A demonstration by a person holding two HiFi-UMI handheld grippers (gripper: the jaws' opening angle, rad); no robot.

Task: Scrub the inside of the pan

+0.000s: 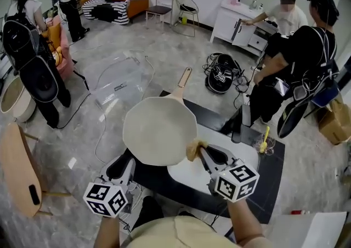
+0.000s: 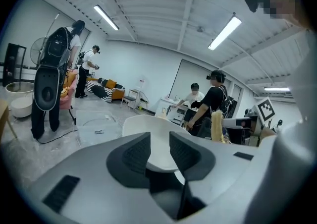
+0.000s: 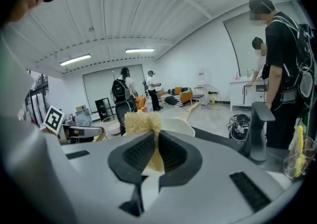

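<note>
**Pan on the tabletop, scrubber poised at its rim**

My right gripper (image 1: pixel 203 152) is clamped on a yellowish fibrous scrubber (image 1: pixel 192 150). The tuft pokes past the fingertips so the fibres, not the pads, meet the surface. It hovers at the near right rim of the cream frying pan (image 1: pixel 159 129), which lies on the dark tabletop (image 1: pixel 270 180), handle pointing away. My left gripper (image 1: pixel 125 167) waits at the near left rim with jaws apart, gripping nothing, placed, I judge, to steady the pan.

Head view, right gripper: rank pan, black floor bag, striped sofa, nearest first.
1. Pan, just left of the right gripper.
2. Black bag, on the floor beyond the table.
3. Striped sofa, at the far wall.
</note>
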